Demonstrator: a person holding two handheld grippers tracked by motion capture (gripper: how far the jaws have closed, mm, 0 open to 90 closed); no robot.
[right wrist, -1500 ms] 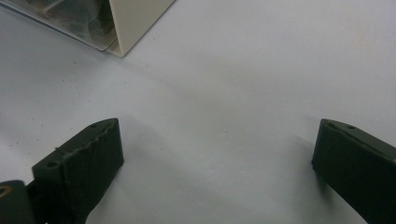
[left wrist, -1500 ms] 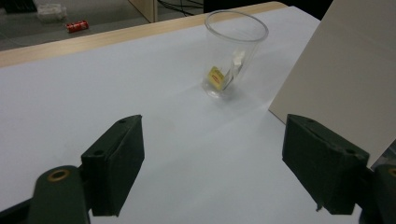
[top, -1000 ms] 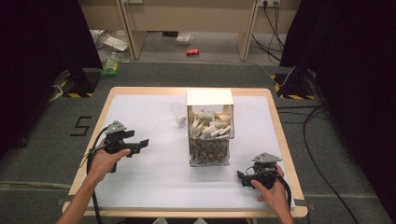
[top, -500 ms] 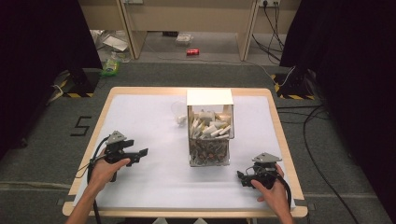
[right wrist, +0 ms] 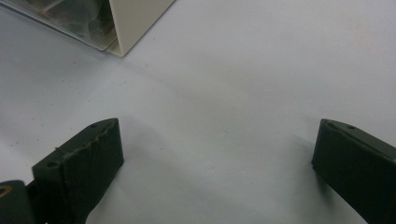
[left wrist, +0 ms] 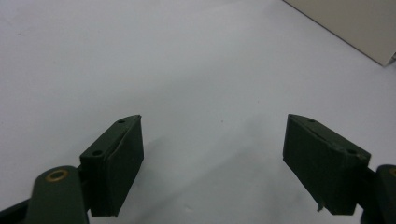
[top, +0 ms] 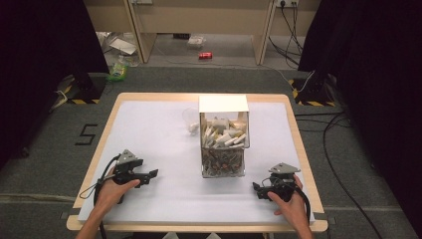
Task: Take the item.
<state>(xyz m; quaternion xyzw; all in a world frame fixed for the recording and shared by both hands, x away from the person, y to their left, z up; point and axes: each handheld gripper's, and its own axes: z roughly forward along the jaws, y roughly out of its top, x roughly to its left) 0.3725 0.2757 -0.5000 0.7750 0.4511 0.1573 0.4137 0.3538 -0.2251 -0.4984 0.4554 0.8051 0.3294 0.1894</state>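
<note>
Left gripper (top: 149, 174) lower than before, fingers apart over bare table (top: 164, 209); right gripper (top: 259, 190) likewise spread

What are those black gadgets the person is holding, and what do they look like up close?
They are hand-held grippers. The left gripper and right gripper are black, each topped by a grey three-cornered plate and trailing a black cable. Each ends in two blocky dark pads with small screw holes. The forearms are bare, no sleeves.

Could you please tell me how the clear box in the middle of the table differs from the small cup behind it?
The clear box is tall, square-sided, packed with small pieces and topped by a white lid; the cup is much smaller, rounded and nearly empty. Both are see-through and stand on the white table.
</note>
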